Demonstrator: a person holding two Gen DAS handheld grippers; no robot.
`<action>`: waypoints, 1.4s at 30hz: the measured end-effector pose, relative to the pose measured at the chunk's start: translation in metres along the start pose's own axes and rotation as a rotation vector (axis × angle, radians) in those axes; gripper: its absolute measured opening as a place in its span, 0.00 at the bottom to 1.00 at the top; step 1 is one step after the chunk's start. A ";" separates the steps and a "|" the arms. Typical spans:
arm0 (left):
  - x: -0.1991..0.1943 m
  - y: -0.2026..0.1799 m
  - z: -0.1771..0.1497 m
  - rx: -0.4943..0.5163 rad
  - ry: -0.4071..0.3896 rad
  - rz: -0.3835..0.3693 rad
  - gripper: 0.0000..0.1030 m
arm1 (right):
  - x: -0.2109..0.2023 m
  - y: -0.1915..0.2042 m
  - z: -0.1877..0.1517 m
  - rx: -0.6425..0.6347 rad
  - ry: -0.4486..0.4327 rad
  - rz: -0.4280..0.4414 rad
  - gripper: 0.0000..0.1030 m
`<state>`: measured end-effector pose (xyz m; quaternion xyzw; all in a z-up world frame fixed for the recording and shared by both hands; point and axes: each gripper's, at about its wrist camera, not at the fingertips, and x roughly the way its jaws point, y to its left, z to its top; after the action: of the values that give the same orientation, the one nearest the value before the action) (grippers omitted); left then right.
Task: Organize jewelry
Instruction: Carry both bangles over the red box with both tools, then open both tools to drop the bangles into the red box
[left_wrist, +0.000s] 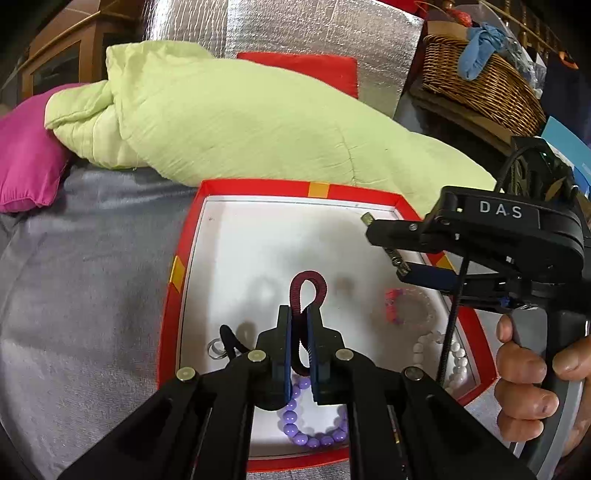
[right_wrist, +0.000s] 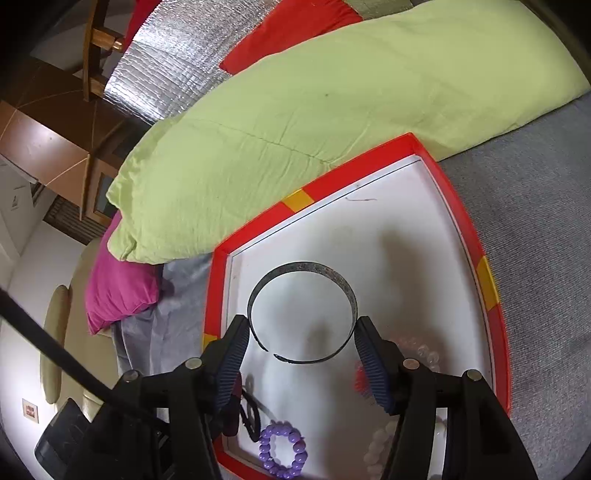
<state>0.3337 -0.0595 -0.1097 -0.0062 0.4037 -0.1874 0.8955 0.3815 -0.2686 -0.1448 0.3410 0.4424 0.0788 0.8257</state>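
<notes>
Maroon coil band (left_wrist: 307, 295) pinched in left tool (left_wrist: 299, 321), loop pointing fwd.

purple bead bracelet (right_wrist: 282, 451), red-rimmed tray (right_wrist: 495, 332)

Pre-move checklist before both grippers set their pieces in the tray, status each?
1. Left gripper shut on the maroon coil band: ok.
2. Right gripper holding the metal bangle by its sides: ok, though the bangle's split ends look sprung apart.
3. Both grippers over the tray: ok.
4. Bare tray floor under the coil band: ok, white space ahead of it.
5. Clear of the purple bead bracelet: not ok, it lies right below the left gripper.
6. Height above tray floor: cannot tell.
</notes>
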 end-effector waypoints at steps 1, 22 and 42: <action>0.002 0.001 0.000 -0.004 0.003 0.004 0.08 | 0.000 -0.001 0.000 0.004 0.001 0.001 0.61; -0.009 0.000 -0.003 -0.016 -0.005 -0.014 0.49 | -0.017 -0.005 0.000 0.025 -0.009 0.037 0.62; -0.076 0.004 -0.036 -0.001 -0.112 0.051 0.66 | -0.117 0.028 -0.037 -0.193 -0.144 0.038 0.62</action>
<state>0.2631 -0.0252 -0.0801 -0.0069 0.3530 -0.1638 0.9211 0.2873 -0.2799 -0.0623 0.2729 0.3660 0.1119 0.8827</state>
